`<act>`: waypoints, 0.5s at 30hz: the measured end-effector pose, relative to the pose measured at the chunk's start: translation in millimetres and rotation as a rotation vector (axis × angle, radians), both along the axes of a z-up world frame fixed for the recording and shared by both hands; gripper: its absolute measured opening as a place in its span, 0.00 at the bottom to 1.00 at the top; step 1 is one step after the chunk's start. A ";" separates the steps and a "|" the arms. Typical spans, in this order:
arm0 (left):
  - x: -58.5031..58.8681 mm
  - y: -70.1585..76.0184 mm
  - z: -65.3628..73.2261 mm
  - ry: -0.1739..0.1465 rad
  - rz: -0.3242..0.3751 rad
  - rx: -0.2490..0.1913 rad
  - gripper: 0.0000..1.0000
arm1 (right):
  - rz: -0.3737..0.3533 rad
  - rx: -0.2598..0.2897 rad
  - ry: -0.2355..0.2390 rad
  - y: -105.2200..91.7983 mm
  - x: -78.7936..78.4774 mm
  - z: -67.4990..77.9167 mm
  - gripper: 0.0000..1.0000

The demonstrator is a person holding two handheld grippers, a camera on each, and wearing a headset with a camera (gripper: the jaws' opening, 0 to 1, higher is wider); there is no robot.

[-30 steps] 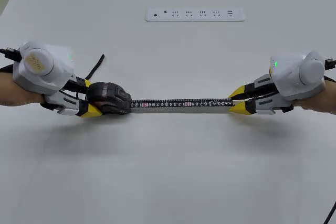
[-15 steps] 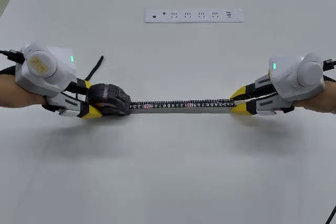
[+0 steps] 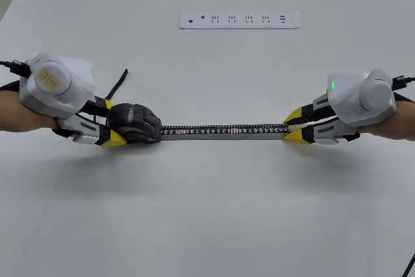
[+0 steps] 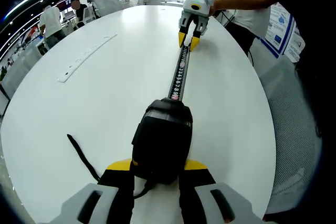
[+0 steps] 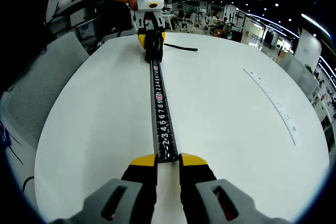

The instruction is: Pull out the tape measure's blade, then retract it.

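near side: worktop [image 3: 207,218] wide open
middle: blade [image 3: 224,130] strung from tape measure [image 3: 133,122] in left claw [image 3: 111,121] to right claw [image 3: 291,125], blocks low crossing
far side: power strip [image 3: 238,19] well back, bare gap before it
left rear: black strap [image 3: 117,84] lying loose

Rear of the tape measure case [image 3: 134,122] is hidden between the fingers [image 3: 114,137] of the left gripper [image 3: 111,121]. The strap [image 3: 117,84] runs out of sight behind those fingers at its near end. The blade [image 3: 224,130] has its end hook covered between the fingers of the right gripper [image 3: 292,126]. Blade numerals nearest the left fingers are too small to read. A cable [image 3: 409,264], well behind the right fingers, is cut off by the picture's edge.
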State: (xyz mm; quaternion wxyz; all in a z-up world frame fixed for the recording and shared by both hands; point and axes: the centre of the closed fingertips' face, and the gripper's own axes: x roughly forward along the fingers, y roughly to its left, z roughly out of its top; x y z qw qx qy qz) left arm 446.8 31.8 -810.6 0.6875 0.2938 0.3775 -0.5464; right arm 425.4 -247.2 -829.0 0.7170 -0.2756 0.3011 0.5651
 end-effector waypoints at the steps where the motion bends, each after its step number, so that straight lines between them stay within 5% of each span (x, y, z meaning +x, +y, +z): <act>1: 0.2 -0.1 0.2 0.003 0.003 -0.002 0.30 | -0.002 0.000 0.001 -0.3 0.1 0.1 0.14; 15: -6.1 13.0 1.6 0.005 0.017 0.001 0.38 | -0.041 0.023 -0.006 -1.3 3.0 11.7 0.24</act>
